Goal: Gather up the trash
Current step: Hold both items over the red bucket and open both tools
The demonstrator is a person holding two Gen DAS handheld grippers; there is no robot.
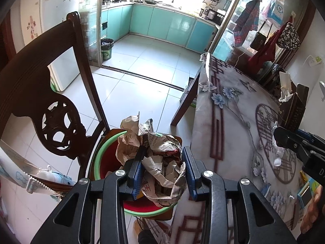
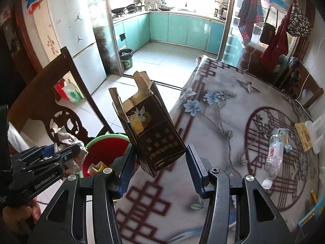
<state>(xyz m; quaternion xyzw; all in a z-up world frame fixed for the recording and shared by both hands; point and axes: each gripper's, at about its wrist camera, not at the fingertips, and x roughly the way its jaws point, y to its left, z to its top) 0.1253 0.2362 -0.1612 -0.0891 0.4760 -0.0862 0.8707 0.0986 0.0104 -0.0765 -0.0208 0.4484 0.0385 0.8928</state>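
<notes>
1. Left wrist view: my left gripper (image 1: 162, 162) is clamped on a crumpled wad of newspaper (image 1: 154, 148), blue pads pressing both sides.
2. That wad hangs directly above the red plastic bucket with green rim (image 1: 97, 162), which sits on the dark carved wooden chair (image 1: 54, 109) just beside the table.
3. Right wrist view: my right gripper (image 2: 160, 162) has its jaws spread wide. The torn-open dark cigarette carton with gold crane print (image 2: 150, 130) stands tilted between them; left pad touches it, right pad is apart from it. Can't tell if it's really gripped.
4. Carton is over the edge of the floral-patterned tablecloth table (image 2: 223, 122), next to the bucket (image 2: 105, 148).
5. Crushed clear plastic bottle (image 2: 274, 158) lies on the table, well apart from the bucket.
</notes>
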